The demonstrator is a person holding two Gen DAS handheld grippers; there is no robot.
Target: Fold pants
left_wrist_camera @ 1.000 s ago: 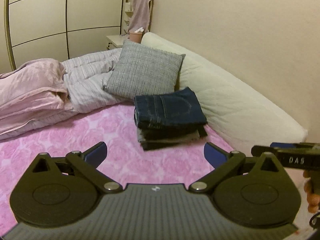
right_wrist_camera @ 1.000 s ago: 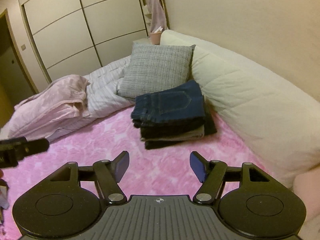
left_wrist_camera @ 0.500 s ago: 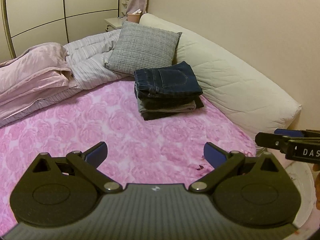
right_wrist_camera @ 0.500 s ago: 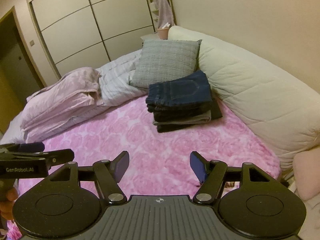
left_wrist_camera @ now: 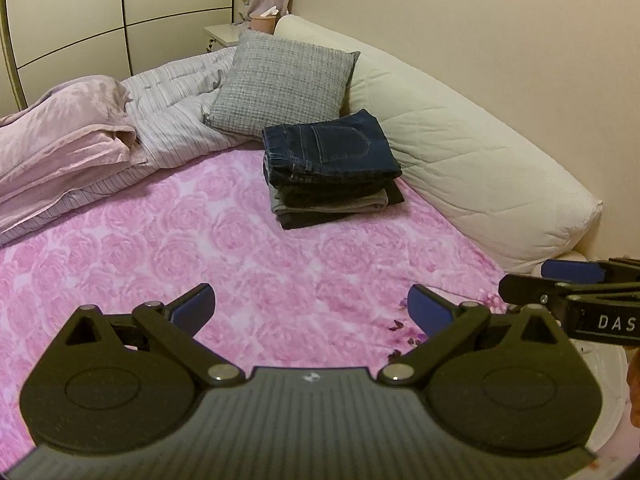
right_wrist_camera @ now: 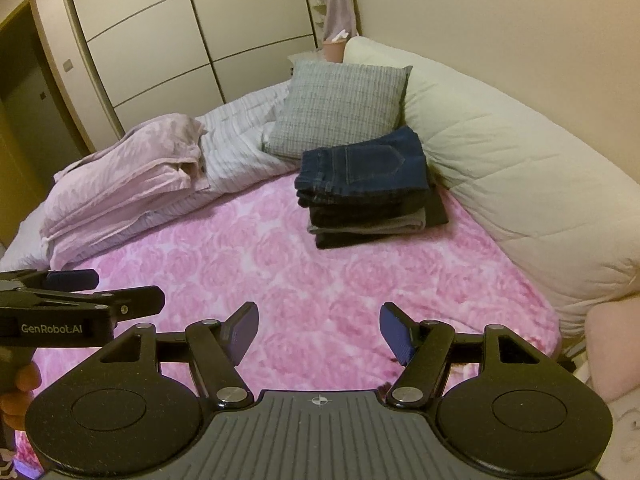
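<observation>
A stack of folded pants lies on the pink rose blanket, dark blue jeans on top, darker and grey pairs beneath. It sits against the white bolster, just in front of the grey pillow. My left gripper hangs open over the blanket's near part, well short of the stack, nothing between its fingers. My right gripper is open too, empty, and also far from the stack. Each gripper shows at the edge of the other's view.
A grey pillow and a long white bolster line the wall side. Folded pink and striped bedding fills the left. Wardrobe doors stand behind. A pink cushion lies off the bed's right edge.
Both grippers have drawn back from the stack of pants, which now looks smaller and farther away. More of the pink blanket shows. Both stayed open.
</observation>
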